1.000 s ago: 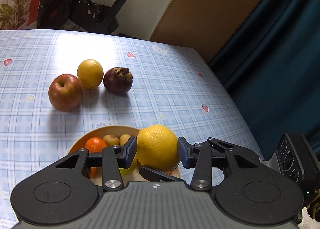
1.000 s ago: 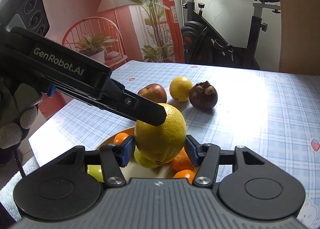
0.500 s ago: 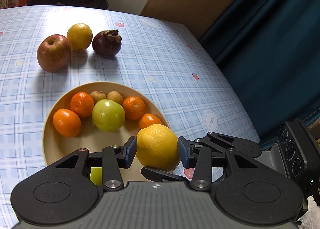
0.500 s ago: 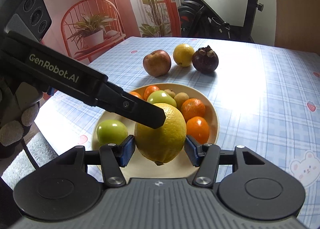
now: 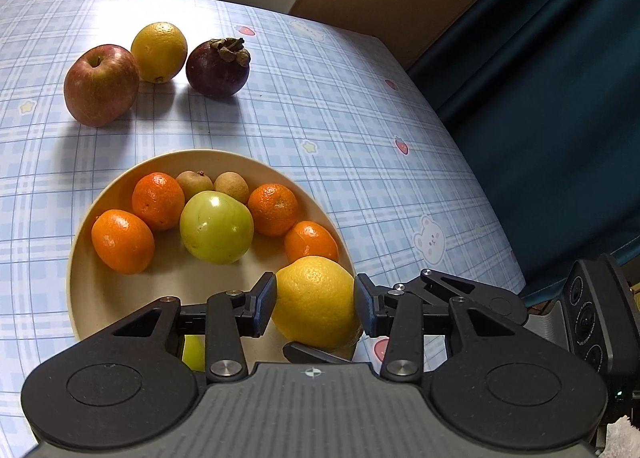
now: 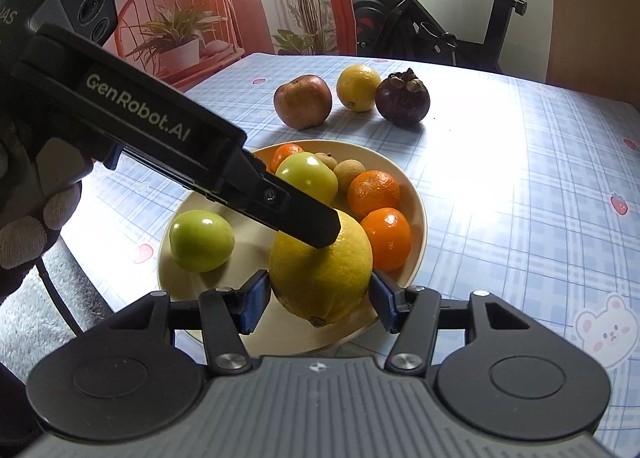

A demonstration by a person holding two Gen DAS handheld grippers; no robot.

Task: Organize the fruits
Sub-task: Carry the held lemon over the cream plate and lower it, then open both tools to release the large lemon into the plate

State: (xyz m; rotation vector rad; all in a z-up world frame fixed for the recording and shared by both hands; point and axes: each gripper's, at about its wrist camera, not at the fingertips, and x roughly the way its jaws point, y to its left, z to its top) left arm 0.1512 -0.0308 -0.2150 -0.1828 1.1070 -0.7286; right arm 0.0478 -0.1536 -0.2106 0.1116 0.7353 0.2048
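A big yellow citrus (image 5: 316, 302) (image 6: 322, 278) sits between the fingers of both grippers, just above the near rim of the beige bowl (image 5: 80, 290) (image 6: 418, 213). My left gripper (image 5: 315, 310) grips it from one side; its finger (image 6: 300, 221) crosses the fruit's top in the right wrist view. My right gripper (image 6: 316, 298) closes on it too, though a small gap shows at the pads. The bowl holds several oranges, green apples (image 5: 216, 227) and small brown fruits.
A red apple (image 5: 100, 83), a small yellow citrus (image 5: 159, 51) and a dark mangosteen (image 5: 218, 65) lie on the checked tablecloth beyond the bowl. The table edge (image 5: 500, 217) drops off at right beside a dark curtain. An exercise bike stands behind.
Both grippers have carried the big citrus back and down from high over the bowl to its near rim. The right gripper's pads look slightly looser on the fruit.
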